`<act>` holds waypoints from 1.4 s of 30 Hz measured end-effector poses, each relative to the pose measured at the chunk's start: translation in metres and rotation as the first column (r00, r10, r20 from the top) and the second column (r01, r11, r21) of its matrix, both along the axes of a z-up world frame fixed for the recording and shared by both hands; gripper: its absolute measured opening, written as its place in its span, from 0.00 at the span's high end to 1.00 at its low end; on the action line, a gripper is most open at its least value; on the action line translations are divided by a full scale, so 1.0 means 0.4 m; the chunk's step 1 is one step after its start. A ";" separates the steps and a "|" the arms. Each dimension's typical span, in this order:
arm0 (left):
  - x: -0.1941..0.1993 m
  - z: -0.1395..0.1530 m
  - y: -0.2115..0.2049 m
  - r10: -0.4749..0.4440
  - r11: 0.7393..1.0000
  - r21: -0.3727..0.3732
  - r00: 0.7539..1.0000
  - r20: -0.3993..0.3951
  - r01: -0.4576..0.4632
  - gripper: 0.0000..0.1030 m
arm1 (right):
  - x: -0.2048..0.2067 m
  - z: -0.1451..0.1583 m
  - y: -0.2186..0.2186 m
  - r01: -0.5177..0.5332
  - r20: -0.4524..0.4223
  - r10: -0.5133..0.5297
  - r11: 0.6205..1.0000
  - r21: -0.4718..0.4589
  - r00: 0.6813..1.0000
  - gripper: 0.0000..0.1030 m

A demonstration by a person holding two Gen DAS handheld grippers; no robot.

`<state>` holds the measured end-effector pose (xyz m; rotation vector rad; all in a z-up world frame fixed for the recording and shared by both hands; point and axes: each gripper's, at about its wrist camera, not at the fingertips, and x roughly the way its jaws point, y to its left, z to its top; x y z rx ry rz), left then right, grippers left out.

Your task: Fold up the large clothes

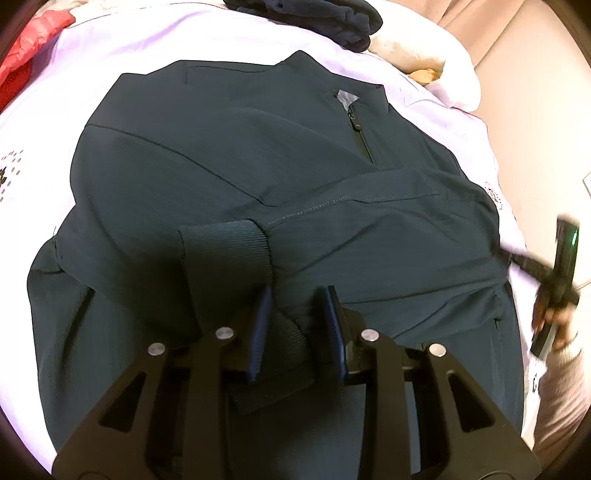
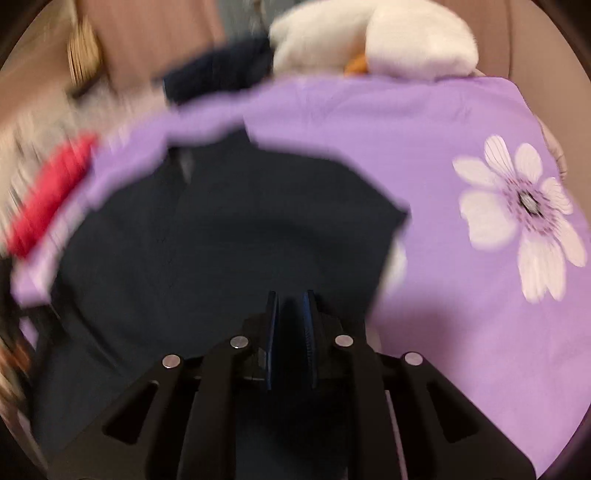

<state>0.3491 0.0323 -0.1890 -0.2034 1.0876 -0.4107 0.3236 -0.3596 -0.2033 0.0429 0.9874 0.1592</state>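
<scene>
Teal woven fabric fills both views: a zip-neck jacket (image 1: pixel 236 177) lies spread on a lilac floral bedsheet (image 1: pixel 155 48), collar away from the fingers and hem toward them.

Left gripper (image 1: pixel 297 314): the jaws stand part-way open, with a strip of dark ribbed webbing running between the blue pads. Whether the pads actually press on it cannot be told. A ribbed cuff (image 1: pixel 225 254), belonging to a sleeve folded across the jacket body, lies just ahead of the left fingertip. The short neck zip (image 1: pixel 360 134) sits well ahead of the fingers, slightly right of their line.

Right gripper (image 2: pixel 291 314): the jaws are nearly closed, leaving only a narrow slot between the pads. This view is heavily blurred, so it cannot be told whether any cloth is caught in that slot. The jacket (image 2: pixel 221 251) lies beneath and ahead-left of the fingers; its side edge runs just right of the right-hand finger, with bare sheet (image 2: pixel 424 295) and a printed white flower (image 2: pixel 524 214) beyond.

In the left view, the person's hand (image 1: pixel 554 317) carrying the right gripper shows blurred, off to the right of the fingers, at the jacket's side edge.

Beyond the collar lie a dark navy garment (image 1: pixel 325 18), a white plush toy (image 2: pixel 373 37) and red fabric (image 1: pixel 33 48).
</scene>
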 end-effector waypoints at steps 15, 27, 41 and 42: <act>-0.246 0.105 0.065 0.011 0.989 0.143 0.995 0.095 -0.024 0.19 | -0.404 0.068 0.056 -0.037 0.079 0.032 0.997 0.068 0.996 0.51; -0.545 -0.010 -0.044 -0.104 0.900 0.435 0.985 0.136 0.035 0.14 | -0.510 -0.037 0.464 -0.245 0.044 0.254 0.958 -0.152 0.966 0.46; -0.734 0.003 0.129 -0.001 0.927 0.372 0.993 0.119 -0.044 0.06 | -0.830 -0.029 0.247 -0.100 0.006 0.101 0.993 -0.067 0.995 0.35; -0.743 0.010 0.142 0.014 0.924 0.377 0.993 0.121 -0.059 0.06 | -0.841 -0.023 0.237 -0.088 0.009 0.089 0.994 -0.064 0.996 0.35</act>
